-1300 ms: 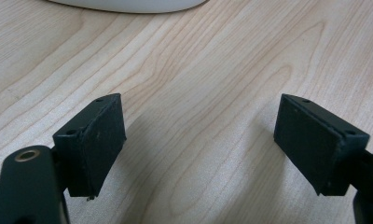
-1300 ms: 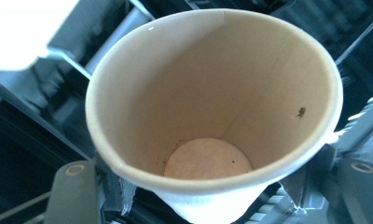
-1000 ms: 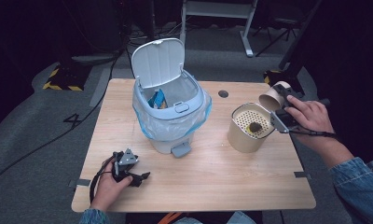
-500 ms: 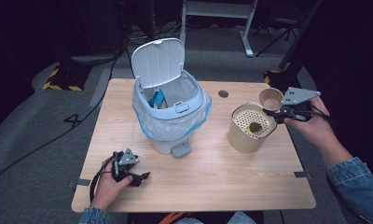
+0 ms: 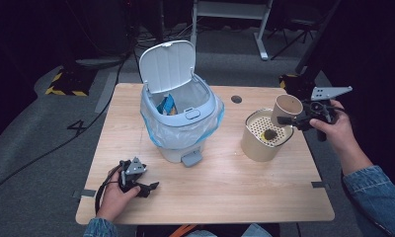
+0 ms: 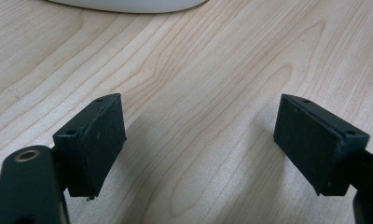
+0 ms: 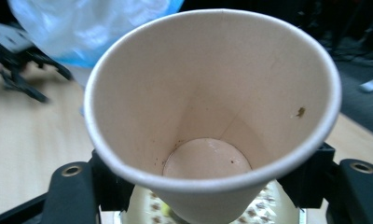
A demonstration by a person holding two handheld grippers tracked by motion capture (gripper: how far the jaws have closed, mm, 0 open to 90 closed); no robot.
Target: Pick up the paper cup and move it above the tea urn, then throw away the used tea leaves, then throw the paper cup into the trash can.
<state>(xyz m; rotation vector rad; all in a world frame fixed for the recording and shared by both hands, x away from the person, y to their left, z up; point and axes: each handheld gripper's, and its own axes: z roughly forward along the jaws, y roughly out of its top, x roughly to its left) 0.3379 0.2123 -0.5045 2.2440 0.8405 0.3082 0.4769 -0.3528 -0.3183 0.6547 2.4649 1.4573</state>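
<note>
Cup (image 5: 288,108) is up off the table now, clamped in my right gripper (image 5: 293,120) and hanging over the far rim of the strainer pot (image 5: 257,148). A second ago it stood on the wood beside that pot with my hand just coming to it; half a second ago I had it lifted at the pot's far edge; now it has drifted a touch further in over the mesh and leans with its mouth toward me. In the right gripper view I look straight down into the cup (image 7: 208,116): pale inside, a few brown specks, empty as far as I can see, so I judge the pouring is done and the cup is bound for the bin (image 5: 180,118), whose lid (image 5: 167,65) stands open.

My right jaws stand fairly wide, one on each side of the cup's lower wall, holding it firmly. A dark lump (image 5: 270,134) sits on the strainer's perforated top.

Over on the near left, my left gripper (image 5: 145,187) rests on the table (image 5: 225,192), jaws spread wide with bare wood between them, holding nothing.
</note>
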